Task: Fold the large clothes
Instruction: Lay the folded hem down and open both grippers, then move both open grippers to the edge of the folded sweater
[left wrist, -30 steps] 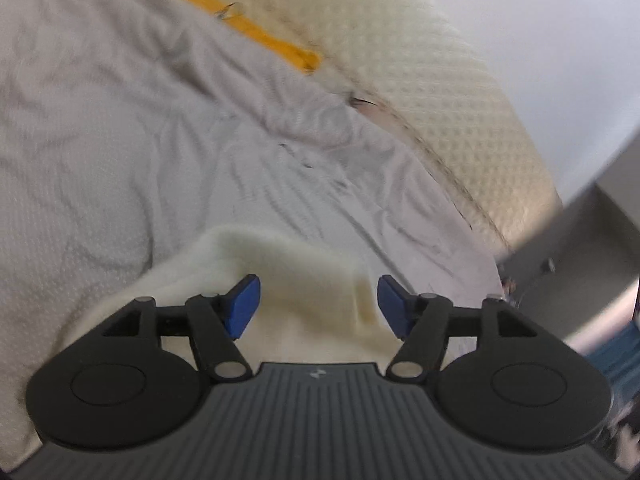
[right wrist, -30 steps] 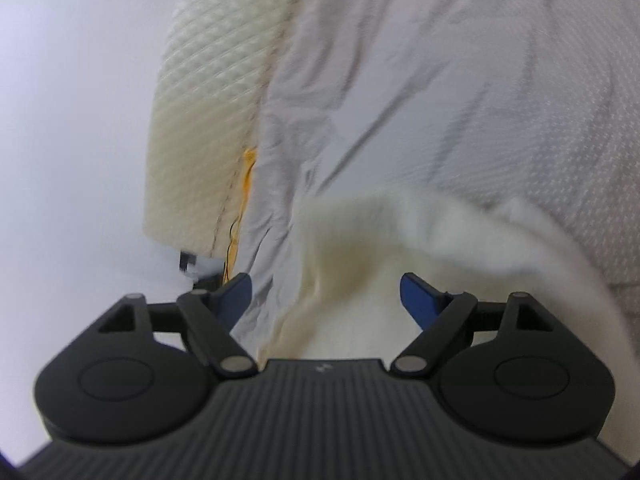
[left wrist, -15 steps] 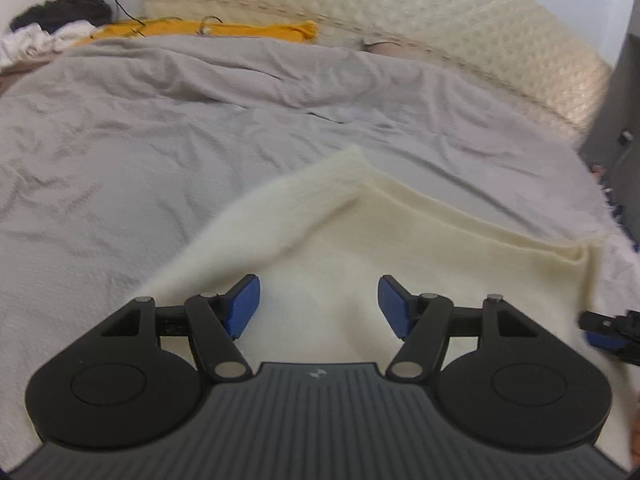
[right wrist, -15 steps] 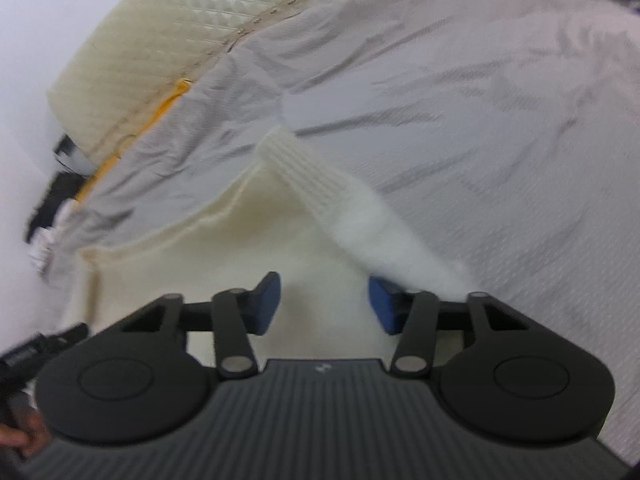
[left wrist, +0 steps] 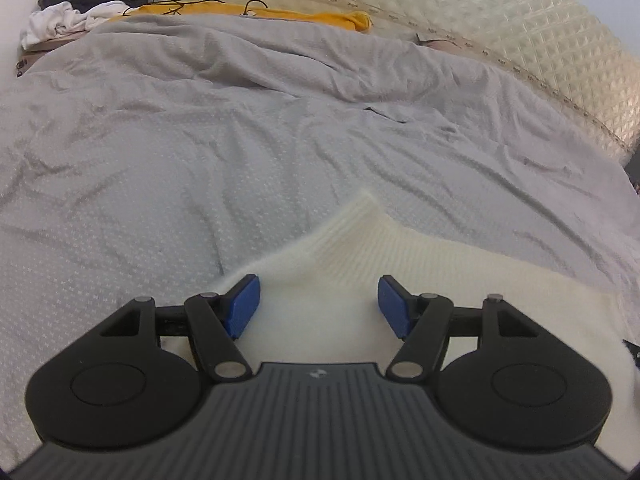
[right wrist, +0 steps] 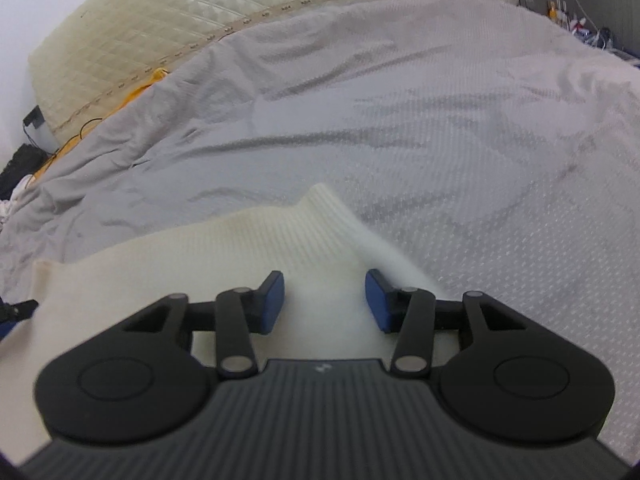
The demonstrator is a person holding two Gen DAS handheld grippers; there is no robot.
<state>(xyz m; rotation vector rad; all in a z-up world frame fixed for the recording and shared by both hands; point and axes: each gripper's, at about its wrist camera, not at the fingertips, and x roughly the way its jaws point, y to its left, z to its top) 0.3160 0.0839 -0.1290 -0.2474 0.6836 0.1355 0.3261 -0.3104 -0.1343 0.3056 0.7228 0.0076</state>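
sweater: cream ribbed knit, pointed corner | bedspread: grey, dimpled, wrinkled

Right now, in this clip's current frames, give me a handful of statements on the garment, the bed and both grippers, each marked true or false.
1. The cream knitted garment lies on a grey bedspread. True.
2. The left gripper is clamped shut with its pads touching. False: its blue pads stand well apart over the knit.
3. A yellow cloth lies at the far edge of the bed by the quilted headboard. True.
4. The garment is dark blue denim. False: it is cream ribbed knit.
5. The right gripper has its jaws narrower than the left's, over the garment. True.
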